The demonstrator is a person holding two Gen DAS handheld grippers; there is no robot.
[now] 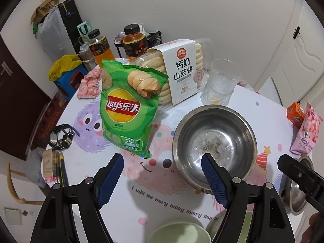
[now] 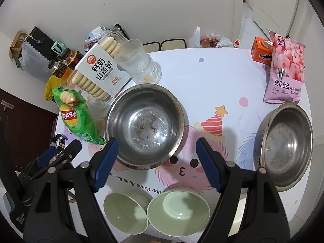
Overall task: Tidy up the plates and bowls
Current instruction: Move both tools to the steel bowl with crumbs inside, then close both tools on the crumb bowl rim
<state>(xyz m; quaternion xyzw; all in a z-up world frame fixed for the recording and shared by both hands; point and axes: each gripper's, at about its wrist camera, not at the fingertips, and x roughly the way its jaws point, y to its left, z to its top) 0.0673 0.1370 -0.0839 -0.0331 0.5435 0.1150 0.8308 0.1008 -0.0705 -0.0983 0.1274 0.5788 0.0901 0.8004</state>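
Both the left gripper (image 1: 163,163) and the right gripper (image 2: 157,147) are seen spread wide with nothing held, poised above the round white cartoon-printed table (image 2: 222,77); the large dull stainless-steel bowl (image 2: 144,126) with dried residue sits mid-table, a second steel bowl (image 2: 286,145) at the right edge, and two pale green ceramic bowls (image 2: 178,212) touch each other at the near edge. Judged risks: a single-rim pinch on the large steel bowl could slip or tip it, nudging the green Lay's crisp bag (image 1: 125,109) or the clear ribbed glass tumbler (image 1: 220,83) just behind. The near-edge green bowls could be knocked off by a gripper body during descent.
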